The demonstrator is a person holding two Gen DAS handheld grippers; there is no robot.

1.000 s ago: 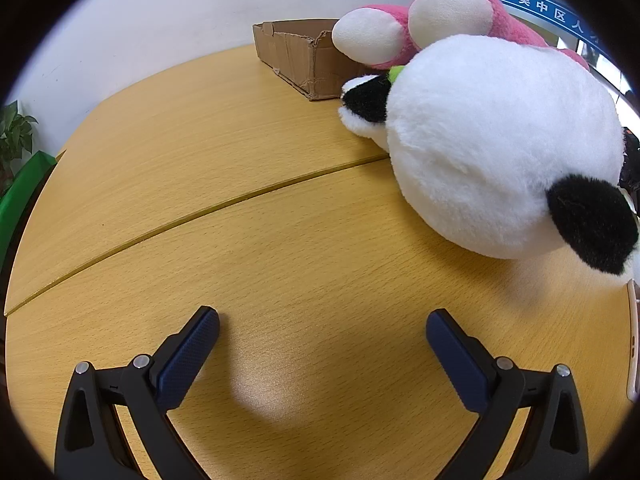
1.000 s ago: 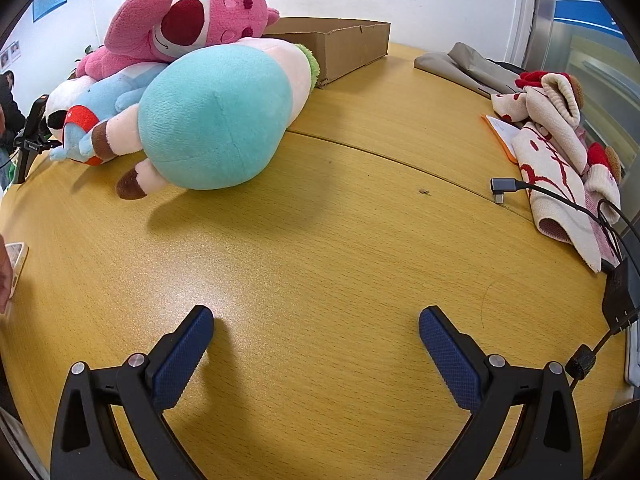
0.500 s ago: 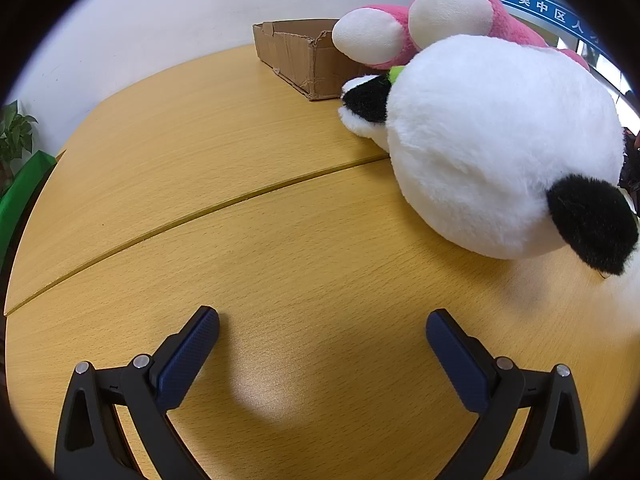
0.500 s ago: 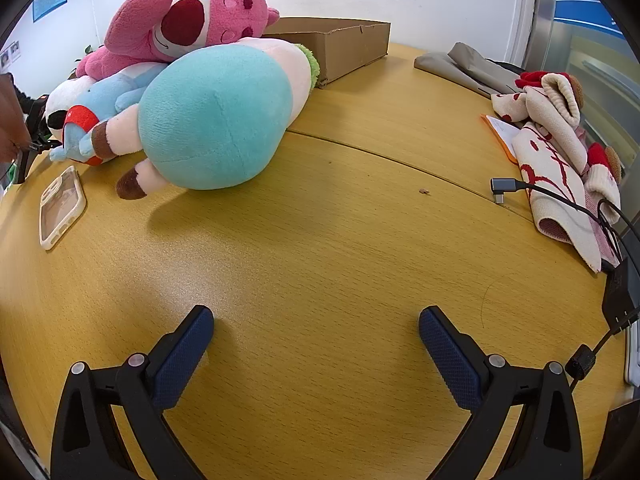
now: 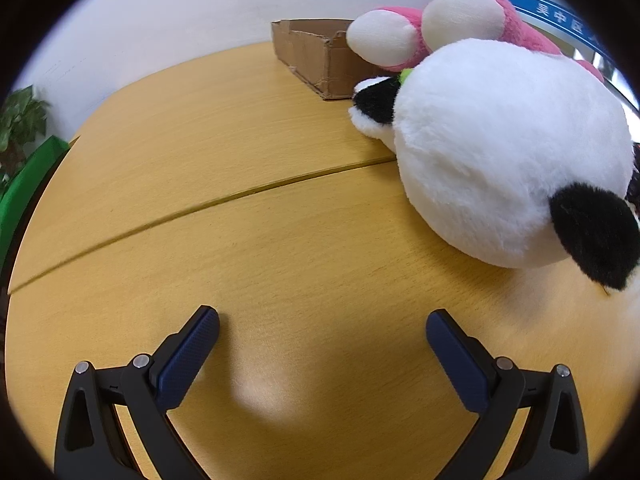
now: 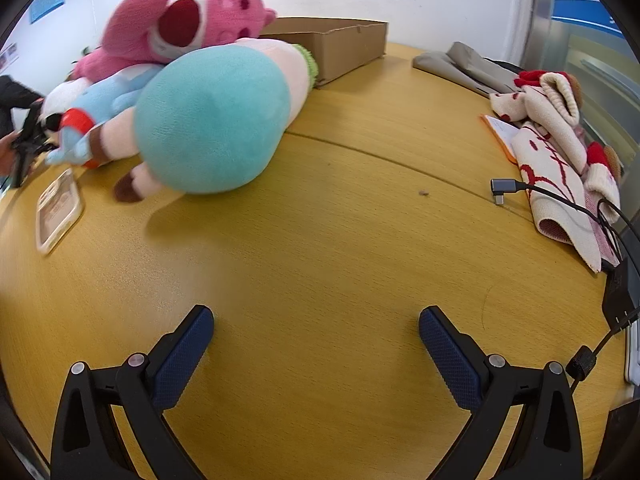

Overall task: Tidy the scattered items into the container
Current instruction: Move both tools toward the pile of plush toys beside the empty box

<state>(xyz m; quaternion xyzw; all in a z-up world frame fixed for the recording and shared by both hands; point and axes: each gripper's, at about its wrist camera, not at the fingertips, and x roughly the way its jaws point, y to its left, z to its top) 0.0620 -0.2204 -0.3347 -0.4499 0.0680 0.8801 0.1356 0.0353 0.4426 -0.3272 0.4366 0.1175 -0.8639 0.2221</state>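
A white wall backs a rounded wooden tabletop (image 5: 248, 248) with a seam running across it, and a green plant (image 5: 18, 120) shows at the far left edge of the left wrist view. At the back of the tabletop sits an open cardboard box (image 5: 316, 56), low-walled and close to the wall.

The left gripper (image 5: 322, 330) hovers just above bare wood, its jaws spread wide apart with nothing between them. Ahead and to its right lies a large white plush with black ears (image 5: 508, 152), resting on the tabletop. A pink plush (image 5: 460, 24) lies on top of it, its pale feet pointing toward the box and nearly touching the box's near corner.

The right gripper (image 6: 316, 328) also hangs over empty wood, jaws wide apart and holding nothing. From this side the pile shows more: a big teal plush (image 6: 212, 120) lies on its side in front, its far end next to the box (image 6: 340, 44); a small light-blue plush (image 6: 104, 108) is tucked against it, and the pink plush (image 6: 188, 24) sits on top. A phone in a clear case (image 6: 58, 210) lies flat to the left of the pile. At the right side are a folded grey cloth (image 6: 460, 64), a heap of cream-and-red knitwear (image 6: 556, 152), and a black cable (image 6: 560, 200) with an angled plug resting on the wood.
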